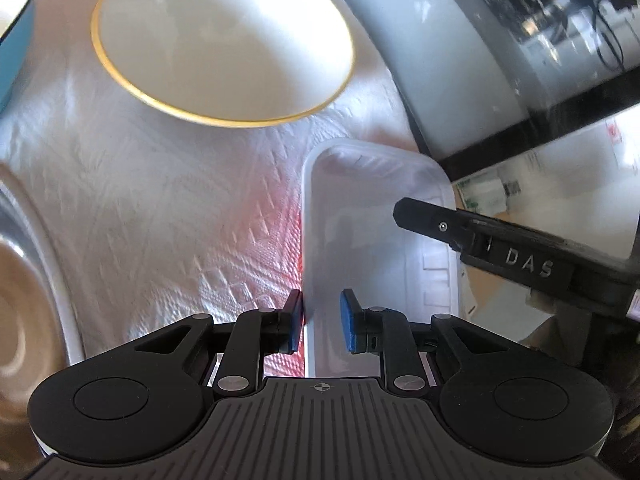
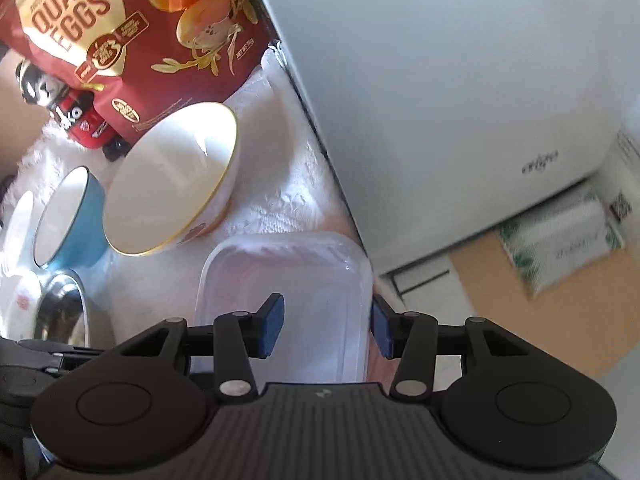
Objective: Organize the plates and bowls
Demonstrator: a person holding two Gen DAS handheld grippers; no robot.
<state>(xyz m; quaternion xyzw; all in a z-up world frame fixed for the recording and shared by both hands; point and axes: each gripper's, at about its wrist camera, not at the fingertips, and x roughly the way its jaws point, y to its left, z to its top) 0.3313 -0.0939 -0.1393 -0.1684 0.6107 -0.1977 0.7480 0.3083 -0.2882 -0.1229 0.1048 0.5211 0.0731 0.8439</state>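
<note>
A clear plastic container (image 1: 372, 232) (image 2: 288, 280) lies on the white cloth near the table's right edge. My left gripper (image 1: 322, 326) straddles its left wall: the outer pad rests against the wall and the inner pad stands off it, so the jaws are open. My right gripper (image 2: 327, 328) straddles the opposite wall, with one pad just outside and the other well inside, also open. One of its black fingers (image 1: 424, 220) reaches over the container in the left wrist view. A gold-rimmed white bowl (image 1: 224, 40) (image 2: 172, 180) sits beyond the container.
A blue bowl (image 2: 68, 216), a steel bowl (image 2: 60, 308) (image 1: 24, 272) and a white plate (image 2: 16, 232) stand to the left. A quail-egg bag (image 2: 120, 20) and a red toy (image 2: 84, 128) are at the back. A white appliance (image 2: 460, 100) borders the right side.
</note>
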